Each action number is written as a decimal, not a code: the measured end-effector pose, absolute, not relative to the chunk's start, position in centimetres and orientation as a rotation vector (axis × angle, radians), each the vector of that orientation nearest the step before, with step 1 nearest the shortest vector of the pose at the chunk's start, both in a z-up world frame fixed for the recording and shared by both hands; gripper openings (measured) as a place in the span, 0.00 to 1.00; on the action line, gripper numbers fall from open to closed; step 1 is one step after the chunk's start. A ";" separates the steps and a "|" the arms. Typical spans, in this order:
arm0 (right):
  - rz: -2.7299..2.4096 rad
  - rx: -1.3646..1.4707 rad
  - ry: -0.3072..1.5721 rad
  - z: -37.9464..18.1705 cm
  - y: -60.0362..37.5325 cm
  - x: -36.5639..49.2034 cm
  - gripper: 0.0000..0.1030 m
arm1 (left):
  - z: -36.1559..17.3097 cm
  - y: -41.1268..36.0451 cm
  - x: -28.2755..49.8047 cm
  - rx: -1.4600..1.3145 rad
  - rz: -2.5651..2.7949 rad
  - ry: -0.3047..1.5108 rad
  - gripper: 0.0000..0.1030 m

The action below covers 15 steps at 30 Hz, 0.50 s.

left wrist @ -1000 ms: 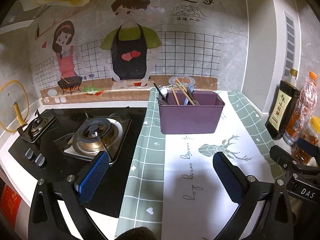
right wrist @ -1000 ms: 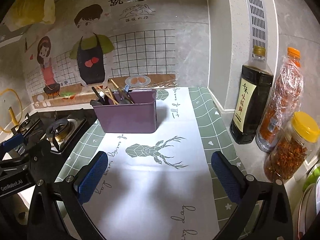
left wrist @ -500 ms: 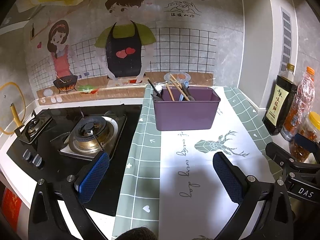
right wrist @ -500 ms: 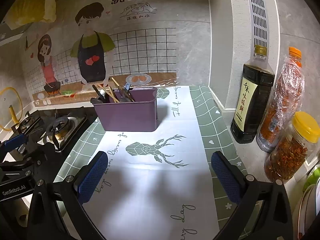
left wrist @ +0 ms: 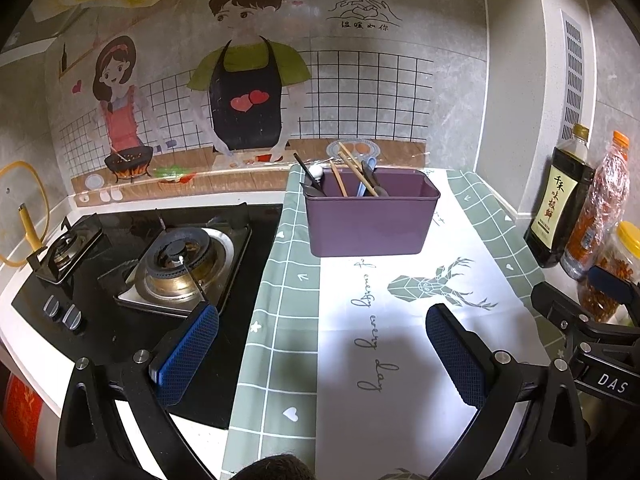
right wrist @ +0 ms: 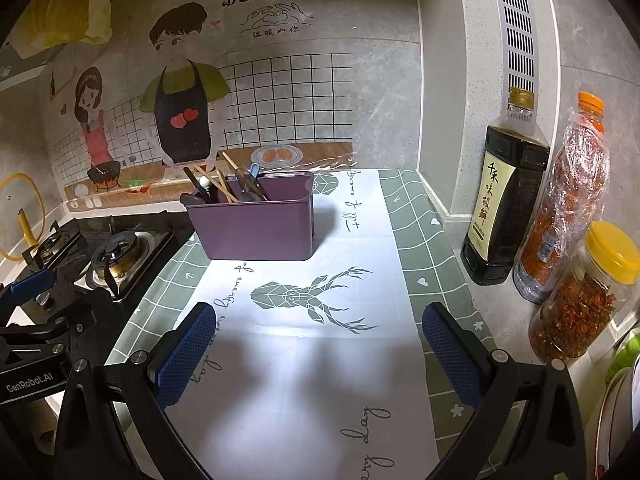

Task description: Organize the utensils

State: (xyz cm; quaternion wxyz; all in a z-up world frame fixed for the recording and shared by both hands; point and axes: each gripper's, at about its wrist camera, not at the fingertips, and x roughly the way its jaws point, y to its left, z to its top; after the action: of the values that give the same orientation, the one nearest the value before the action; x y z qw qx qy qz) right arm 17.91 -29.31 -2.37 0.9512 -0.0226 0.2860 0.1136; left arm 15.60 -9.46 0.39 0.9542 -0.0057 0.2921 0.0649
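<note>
A purple plastic bin (left wrist: 370, 220) (right wrist: 260, 228) stands at the back of the deer-print mat, by the wall. Wooden chopsticks (left wrist: 356, 168) (right wrist: 218, 186), dark spoons and a blue-handled utensil (left wrist: 366, 178) lean together in its left half. My left gripper (left wrist: 322, 350) hangs open over the mat's near left part, well short of the bin, with nothing between its blue pads. My right gripper (right wrist: 320, 350) is open too, over the mat's near middle, also empty. Each gripper shows at the edge of the other's view.
A black gas stove (left wrist: 120, 264) with two burners lies left of the mat. A soy sauce bottle (right wrist: 504, 200), a plastic bottle of red flakes (right wrist: 568, 208) and a yellow-lidded jar (right wrist: 588, 300) line the right wall. A yellow-rimmed glass lid (left wrist: 24, 208) leans at far left.
Both grippers have drawn back a little from the bin, which looks slightly smaller and farther. Both stay open and empty; the utensils in the bin have not moved.
</note>
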 end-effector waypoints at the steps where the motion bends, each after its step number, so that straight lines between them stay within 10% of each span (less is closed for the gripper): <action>1: 0.231 -0.046 0.582 -2.4 -29.3 17.9 1.00 | 0.4 -9.4 15.6 -0.012 0.132 0.593 1.00; 15: 0.230 -0.046 0.582 -2.4 -29.2 17.8 1.00 | 0.3 -9.4 15.5 -0.013 0.131 0.596 1.00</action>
State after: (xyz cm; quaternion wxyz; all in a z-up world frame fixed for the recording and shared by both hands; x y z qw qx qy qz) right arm 17.80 -29.22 -2.37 0.9511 -0.0227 0.2864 0.1131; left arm 15.50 -9.41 0.35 0.9539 -0.0065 0.2932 0.0647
